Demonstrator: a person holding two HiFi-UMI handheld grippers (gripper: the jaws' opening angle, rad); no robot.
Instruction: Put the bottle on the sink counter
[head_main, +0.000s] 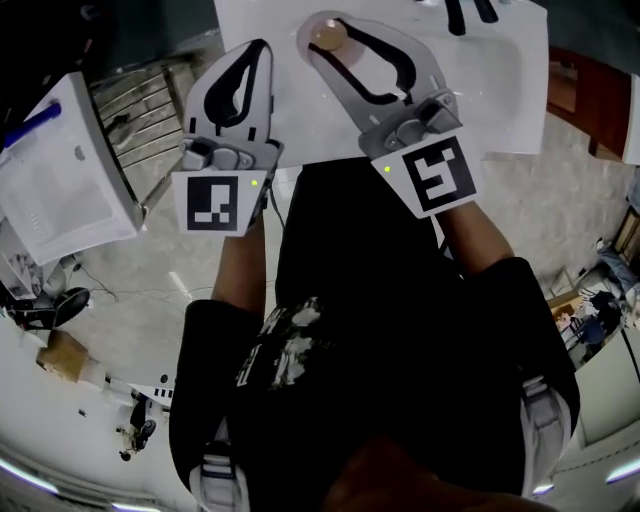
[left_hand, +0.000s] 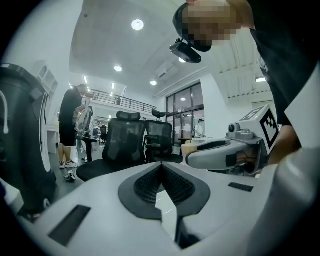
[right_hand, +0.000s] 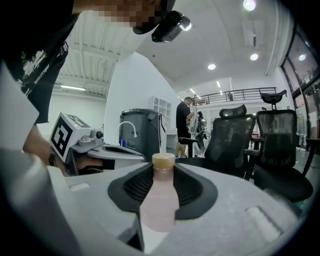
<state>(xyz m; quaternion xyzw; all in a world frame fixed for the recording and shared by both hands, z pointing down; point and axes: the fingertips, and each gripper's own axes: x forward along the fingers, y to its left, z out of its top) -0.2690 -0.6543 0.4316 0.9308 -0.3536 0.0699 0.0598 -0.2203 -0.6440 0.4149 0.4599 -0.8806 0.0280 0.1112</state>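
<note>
A pale pink bottle (right_hand: 160, 200) with a tan cap (right_hand: 163, 160) stands upright between the ribbed pads of my right gripper (right_hand: 163, 172), which is shut on it. In the head view the cap (head_main: 328, 37) shows at the tips of the right gripper (head_main: 332, 26), over the near edge of the white sink counter (head_main: 500, 90). My left gripper (head_main: 255, 50) hangs beside it to the left, just off the counter edge. Its jaws are shut with nothing between them (left_hand: 161, 166). The right gripper (left_hand: 225, 152) also shows in the left gripper view.
A dark faucet (head_main: 465, 12) stands at the back of the counter. A metal rack (head_main: 140, 110) and a white box (head_main: 60, 180) are to the left. Black office chairs (left_hand: 125, 142), a standing person (left_hand: 70, 125) and a grey cabinet (right_hand: 140, 130) fill the room behind.
</note>
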